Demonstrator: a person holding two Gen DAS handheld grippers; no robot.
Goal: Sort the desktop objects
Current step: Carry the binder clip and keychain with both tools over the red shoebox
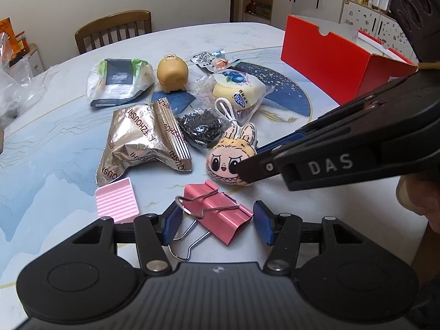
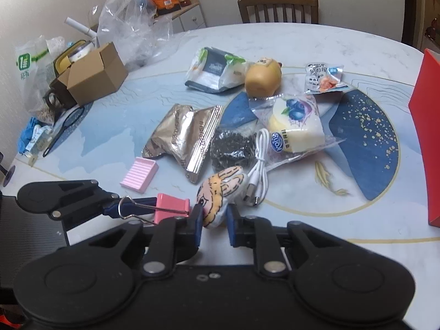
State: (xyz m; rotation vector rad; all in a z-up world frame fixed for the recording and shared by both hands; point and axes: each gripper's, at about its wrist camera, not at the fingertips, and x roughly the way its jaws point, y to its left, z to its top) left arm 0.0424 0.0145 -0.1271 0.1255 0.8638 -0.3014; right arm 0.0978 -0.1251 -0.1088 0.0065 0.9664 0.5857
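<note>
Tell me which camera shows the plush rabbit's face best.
The left wrist view: the plush rabbit faces it, eyes and toothy mouth clear, with the right gripper at its side. The right wrist view shows it edge-on, squeezed between the fingers.

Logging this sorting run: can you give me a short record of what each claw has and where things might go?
left claw: closed around the pink binder clip, which lies on the table
right claw: shut on the plush bunny face
likely destination: open red box, far right of the table
unsorted: gold foil pouch, pink ridged case, white cable
</note>
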